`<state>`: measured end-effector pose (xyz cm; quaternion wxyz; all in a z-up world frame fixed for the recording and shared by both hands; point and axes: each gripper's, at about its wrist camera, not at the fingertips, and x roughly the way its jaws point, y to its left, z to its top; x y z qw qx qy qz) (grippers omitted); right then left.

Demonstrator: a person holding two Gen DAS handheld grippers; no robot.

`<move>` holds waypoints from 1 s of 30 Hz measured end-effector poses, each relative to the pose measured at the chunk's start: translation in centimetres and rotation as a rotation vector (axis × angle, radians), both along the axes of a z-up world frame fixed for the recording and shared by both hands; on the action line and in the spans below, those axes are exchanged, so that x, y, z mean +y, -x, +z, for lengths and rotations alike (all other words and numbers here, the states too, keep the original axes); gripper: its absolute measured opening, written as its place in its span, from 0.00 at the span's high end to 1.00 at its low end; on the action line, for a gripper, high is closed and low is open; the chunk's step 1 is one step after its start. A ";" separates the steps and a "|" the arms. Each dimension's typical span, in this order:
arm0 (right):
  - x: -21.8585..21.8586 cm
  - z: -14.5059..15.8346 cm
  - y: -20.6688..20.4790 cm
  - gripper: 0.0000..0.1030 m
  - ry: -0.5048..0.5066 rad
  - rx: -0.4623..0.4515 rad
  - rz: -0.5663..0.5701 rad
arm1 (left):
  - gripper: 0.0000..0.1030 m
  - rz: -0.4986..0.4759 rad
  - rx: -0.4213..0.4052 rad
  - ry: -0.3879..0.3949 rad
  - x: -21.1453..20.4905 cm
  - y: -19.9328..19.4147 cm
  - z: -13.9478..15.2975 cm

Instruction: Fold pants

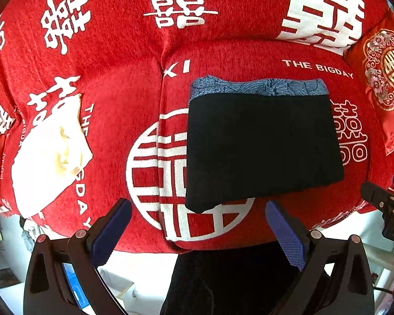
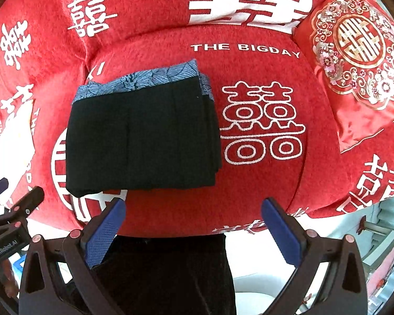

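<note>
Red chenille-like fabric printed with white double-happiness characters and "THE BIGDAY" lettering covers the sofa, filling both views. At the far left of the left wrist view, a white cloth item with yellowish marks lies on the left seat cushion, well apart from the pants.

Moving right, the pants lie folded into a compact black rectangle on the next seat cushion, partly covering a round white emblem. A blue patterned band runs along their far edge, and the right wrist view shows stacked layers at their right side. Nothing grips them.

Below the pants, the left gripper hovers off the cushion's front edge with its 2 blue-padded fingers spread wide and holding nothing. The right gripper sits just right of the pants' near corner, its jaws also spread wide and empty; its dark frame shows at the right edge of the left wrist view.

Farthest right, a red satin pillow with gold floral embroidery leans in the sofa's corner, well apart from the pants.
</note>
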<state>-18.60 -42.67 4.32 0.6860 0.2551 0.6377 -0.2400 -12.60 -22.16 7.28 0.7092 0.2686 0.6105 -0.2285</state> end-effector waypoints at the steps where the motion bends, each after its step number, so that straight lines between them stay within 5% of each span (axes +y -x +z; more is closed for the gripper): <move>1: 0.0 0.1 -0.1 0.00 0.001 0.001 -0.002 | 0.01 -0.002 0.000 -0.003 -0.1 0.1 0.1; 30: 0.0 1.1 -2.4 0.00 0.004 0.026 0.053 | 0.01 0.035 0.012 -0.012 -1.6 0.8 0.7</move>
